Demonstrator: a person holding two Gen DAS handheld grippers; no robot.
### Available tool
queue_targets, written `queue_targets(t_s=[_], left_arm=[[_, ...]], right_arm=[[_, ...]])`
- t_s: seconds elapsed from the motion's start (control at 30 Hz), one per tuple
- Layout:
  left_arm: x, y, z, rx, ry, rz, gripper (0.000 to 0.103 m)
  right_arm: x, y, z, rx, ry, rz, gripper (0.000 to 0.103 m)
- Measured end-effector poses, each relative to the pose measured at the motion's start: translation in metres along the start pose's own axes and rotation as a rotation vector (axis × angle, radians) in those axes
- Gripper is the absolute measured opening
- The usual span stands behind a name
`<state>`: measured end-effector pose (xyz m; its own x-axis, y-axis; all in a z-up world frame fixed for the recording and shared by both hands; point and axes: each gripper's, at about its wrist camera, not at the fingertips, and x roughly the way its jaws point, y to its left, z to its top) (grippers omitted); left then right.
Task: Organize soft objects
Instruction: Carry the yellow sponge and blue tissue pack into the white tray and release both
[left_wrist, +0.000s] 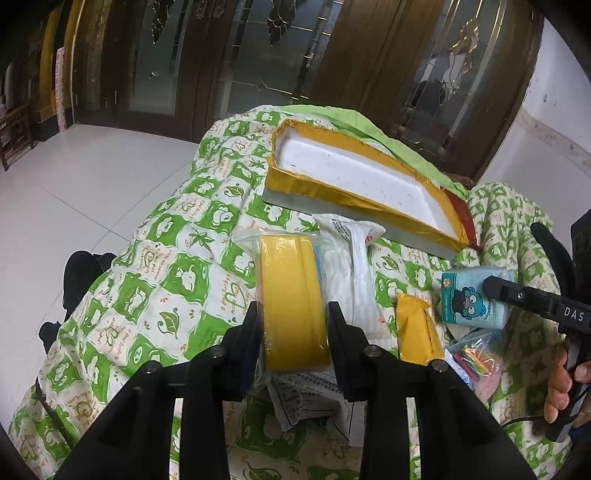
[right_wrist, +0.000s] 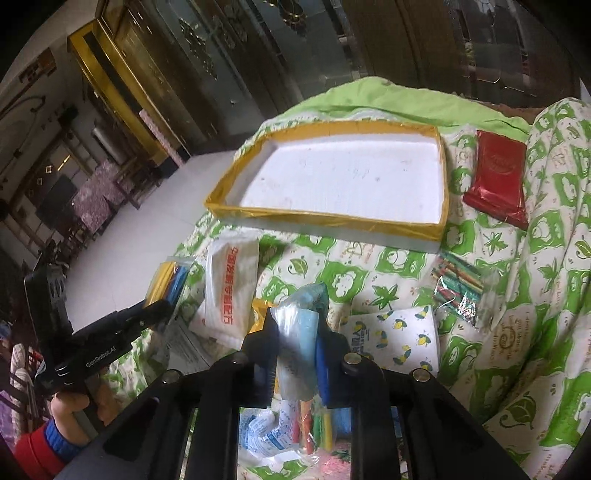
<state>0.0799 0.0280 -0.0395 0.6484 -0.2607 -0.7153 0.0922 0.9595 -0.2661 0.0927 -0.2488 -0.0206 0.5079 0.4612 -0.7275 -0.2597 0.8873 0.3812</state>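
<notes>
My left gripper (left_wrist: 294, 321) is shut on a yellow soft pack (left_wrist: 291, 291) wrapped in clear plastic, held just above the green-and-white quilt (left_wrist: 166, 258). My right gripper (right_wrist: 297, 332) is shut on a light blue tissue pack (right_wrist: 299, 325) in crinkled plastic. The left wrist view shows that same blue tissue pack (left_wrist: 465, 299), with a cartoon print, and the right gripper (left_wrist: 495, 288) against it. In the right wrist view the left gripper (right_wrist: 162, 306) grips the yellow pack (right_wrist: 166, 284) at the left. A shallow white tray (right_wrist: 332, 177) with a yellow taped rim lies beyond both, with nothing in it.
On the quilt lie a white bag with red print (right_wrist: 229, 295), a bee-print tissue pack (right_wrist: 399, 336), a bag of coloured sticks (right_wrist: 458, 288), a red packet (right_wrist: 498, 177) and a small yellow pack (left_wrist: 417, 332). White tiled floor (left_wrist: 92, 184) and dark wooden doors lie beyond.
</notes>
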Motion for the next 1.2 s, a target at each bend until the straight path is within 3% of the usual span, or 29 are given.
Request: queue_targets(t_s=[1.2], left_arm=[[-0.006,-0.010,0.009,0.018,-0.013,-0.032,0.033]], right_arm=[[-0.019,-0.018,0.022,0.064,-0.083,0.014,0.018]])
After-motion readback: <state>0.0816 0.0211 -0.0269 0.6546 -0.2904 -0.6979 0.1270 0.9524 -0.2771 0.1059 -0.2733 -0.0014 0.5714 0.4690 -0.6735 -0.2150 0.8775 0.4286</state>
